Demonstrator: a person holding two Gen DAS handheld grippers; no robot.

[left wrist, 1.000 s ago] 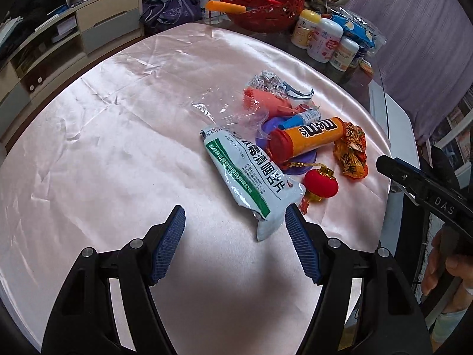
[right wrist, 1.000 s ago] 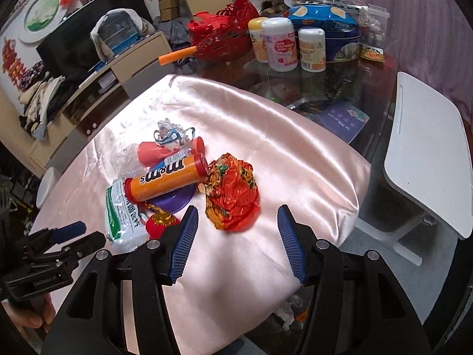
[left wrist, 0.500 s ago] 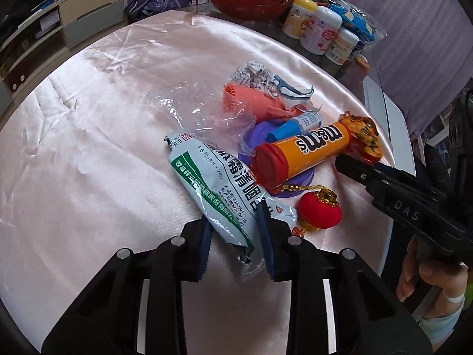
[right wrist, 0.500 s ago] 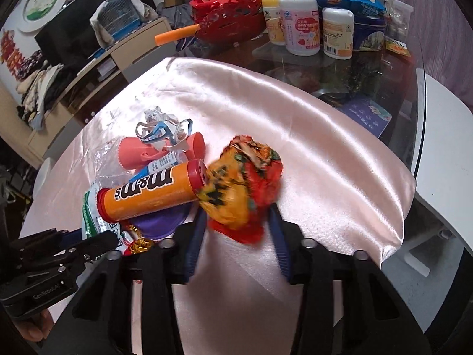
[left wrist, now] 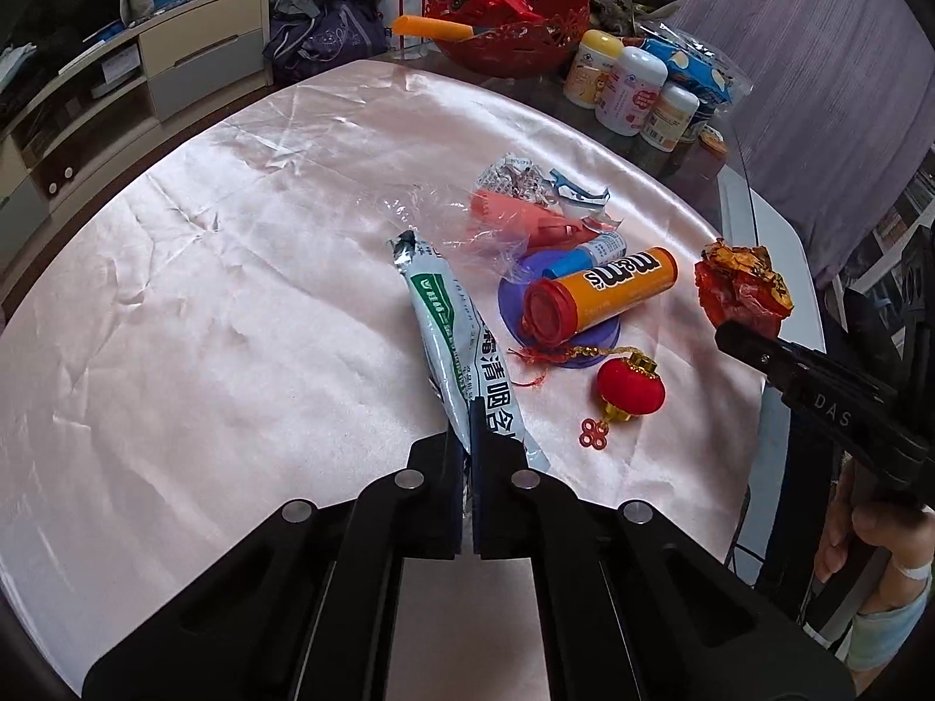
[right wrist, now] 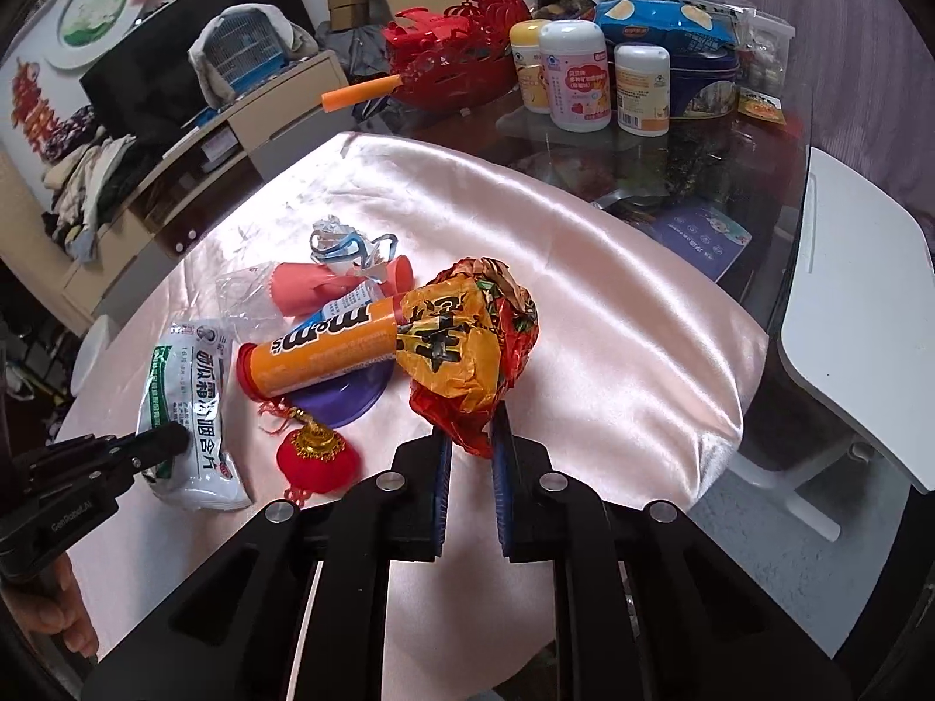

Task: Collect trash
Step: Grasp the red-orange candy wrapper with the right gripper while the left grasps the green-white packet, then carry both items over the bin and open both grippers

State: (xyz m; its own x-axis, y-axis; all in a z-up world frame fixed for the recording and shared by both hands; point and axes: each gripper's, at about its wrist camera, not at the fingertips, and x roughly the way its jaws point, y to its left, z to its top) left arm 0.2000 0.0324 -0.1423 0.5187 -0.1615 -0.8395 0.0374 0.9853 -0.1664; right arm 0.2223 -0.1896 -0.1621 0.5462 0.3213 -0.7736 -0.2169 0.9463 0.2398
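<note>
My left gripper (left wrist: pixel 469 455) is shut on the near end of a white and green lozenge packet (left wrist: pixel 456 339), which is lifted and points away over the pink cloth; the packet also shows in the right wrist view (right wrist: pixel 187 403). My right gripper (right wrist: pixel 470 444) is shut on a crumpled red and gold foil wrapper (right wrist: pixel 467 344) and holds it above the cloth; the wrapper also shows in the left wrist view (left wrist: pixel 742 289). Other trash lies in a pile: an orange m&m's tube (left wrist: pixel 602 292), clear plastic film (left wrist: pixel 461 222), a pink wrapper (left wrist: pixel 520 219).
A purple lid (left wrist: pixel 561 315) lies under the tube. A small red lantern charm (left wrist: pixel 631 394) lies near the cloth's edge. A red basket (left wrist: pixel 514 23) and several bottles (left wrist: pixel 631 90) stand at the back on the glass table. A white side table (right wrist: pixel 859 304) stands to the right.
Both grippers closed from open: the left onto the lozenge packet, the right onto the foil wrapper. Both items are now lifted off the cloth.
</note>
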